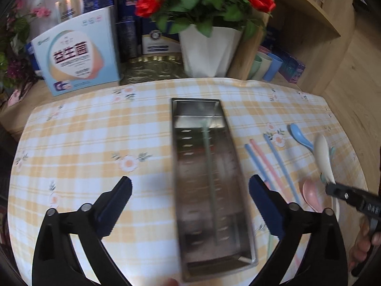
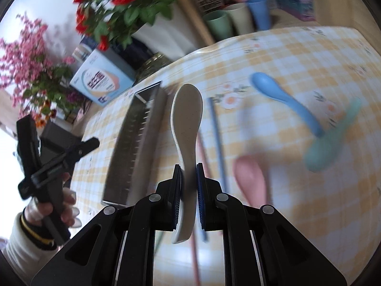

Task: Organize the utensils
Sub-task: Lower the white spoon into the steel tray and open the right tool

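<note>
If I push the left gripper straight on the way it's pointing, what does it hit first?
Most likely the metal tray, which lies lengthwise between the open fingers of the left gripper. A pale green chopstick lies inside it. Depth is hard to judge, so it may meet the rim or the tray's floor.

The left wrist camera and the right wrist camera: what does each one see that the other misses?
Only the left wrist view shows inside the metal tray, where a pale green chopstick lies, and the left gripper with its jaws open and empty. Only the right wrist view shows the right gripper shut on the white spoon. Both show the blue spoon, the pink spoon and the checked tablecloth.
</note>
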`<state>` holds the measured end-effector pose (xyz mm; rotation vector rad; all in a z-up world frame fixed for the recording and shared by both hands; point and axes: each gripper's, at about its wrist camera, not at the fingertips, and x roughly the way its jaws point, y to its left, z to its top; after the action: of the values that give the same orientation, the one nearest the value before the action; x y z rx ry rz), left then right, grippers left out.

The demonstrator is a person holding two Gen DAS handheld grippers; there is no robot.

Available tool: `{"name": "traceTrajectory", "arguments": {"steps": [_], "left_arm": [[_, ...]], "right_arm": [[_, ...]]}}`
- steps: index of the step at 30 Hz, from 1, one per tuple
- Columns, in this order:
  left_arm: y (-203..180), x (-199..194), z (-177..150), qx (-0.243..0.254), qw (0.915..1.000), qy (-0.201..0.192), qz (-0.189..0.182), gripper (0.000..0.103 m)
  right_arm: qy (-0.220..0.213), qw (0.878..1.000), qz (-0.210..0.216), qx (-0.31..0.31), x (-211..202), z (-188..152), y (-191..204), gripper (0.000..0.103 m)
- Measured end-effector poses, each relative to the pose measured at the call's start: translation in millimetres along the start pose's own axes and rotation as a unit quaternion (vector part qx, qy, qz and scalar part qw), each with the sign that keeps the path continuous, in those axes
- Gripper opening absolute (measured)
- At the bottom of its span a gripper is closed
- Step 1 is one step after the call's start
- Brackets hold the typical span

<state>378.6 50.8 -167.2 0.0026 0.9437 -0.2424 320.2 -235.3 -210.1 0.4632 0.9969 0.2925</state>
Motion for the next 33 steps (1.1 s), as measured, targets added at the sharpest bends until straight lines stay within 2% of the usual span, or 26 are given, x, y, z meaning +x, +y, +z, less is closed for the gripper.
{"name": "traceTrajectory", "arguments": {"steps": [7, 11, 14, 19, 23, 33], "left_arm": [[40, -15, -14, -0.021, 0.9991, -0.017, 0.031, 0.097], [64, -24, -21, -0.059, 0.9974, -0.028, 0.028, 0.097], [77, -28, -26, -0.079, 0.9958, -0.033, 0.034, 0.097], [92, -31, -34, -0.102, 0.9934, -0.039, 0.035, 0.097], [99, -32, -38, -0.11, 0.9925, -0.039, 0.037, 0.097], [98, -33, -39, -0.124, 0.991, -0.037, 0.035, 0.097]], "right_arm": [[0.028, 0.998, 0.0, -0.05, 51, 25, 66, 0.012], [0.042, 0.996, -0.006, -0.074, 88, 41, 106, 0.012], [0.055, 0.995, -0.023, -0.076, 116, 51, 121, 0.012], [0.072, 0.991, -0.078, -0.08, 156, 64, 128, 0.012], [0.077, 0.988, -0.106, -0.079, 173, 70, 124, 0.012], [0.084, 0.988, -0.102, -0.079, 185, 75, 128, 0.015]]}}
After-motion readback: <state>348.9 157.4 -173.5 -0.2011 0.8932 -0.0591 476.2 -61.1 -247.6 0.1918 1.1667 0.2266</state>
